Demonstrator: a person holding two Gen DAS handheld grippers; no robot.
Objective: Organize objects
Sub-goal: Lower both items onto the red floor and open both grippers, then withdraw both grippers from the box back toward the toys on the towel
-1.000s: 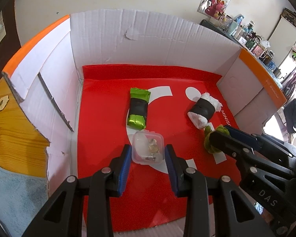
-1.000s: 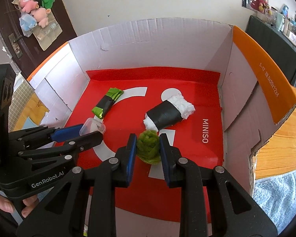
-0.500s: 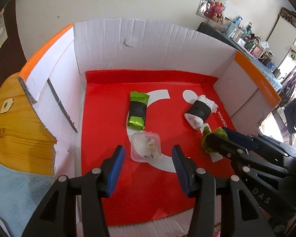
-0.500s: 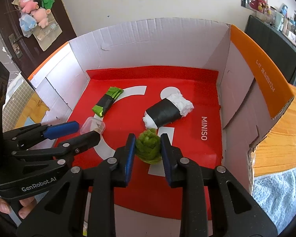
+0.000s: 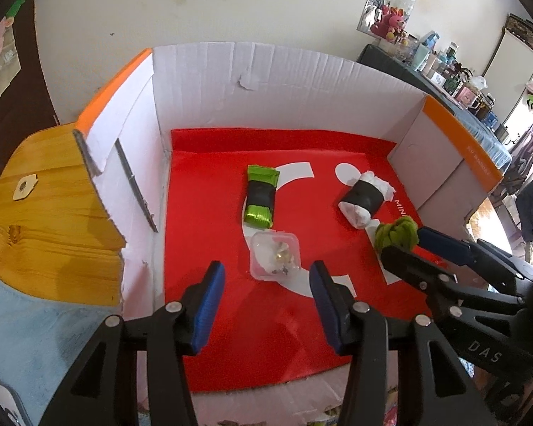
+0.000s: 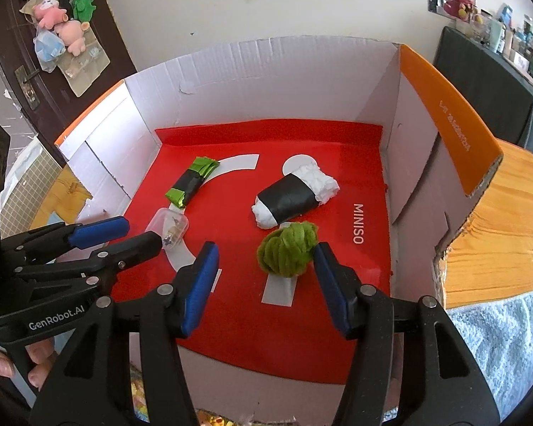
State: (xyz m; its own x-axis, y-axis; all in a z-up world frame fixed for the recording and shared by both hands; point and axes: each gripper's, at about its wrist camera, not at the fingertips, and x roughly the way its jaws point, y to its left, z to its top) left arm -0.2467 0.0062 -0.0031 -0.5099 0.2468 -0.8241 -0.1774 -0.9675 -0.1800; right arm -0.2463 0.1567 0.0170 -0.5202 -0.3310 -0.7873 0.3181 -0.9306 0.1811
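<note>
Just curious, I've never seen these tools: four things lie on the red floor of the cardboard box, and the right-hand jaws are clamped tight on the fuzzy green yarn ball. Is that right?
Not quite. In the right wrist view the right gripper has just opened; its blue pads stand clear of the fuzzy green yarn ball, which rests free on the red floor of the cardboard box. Four things do lie there.

Left gripper (image 5: pixel 266 301): jaws parted, empty, angled downward. Right gripper (image 6: pixel 266 280): jaws just opened, gripping nothing, angled downward. Fingers (image 6: pixel 3 365) on left handle.
</note>
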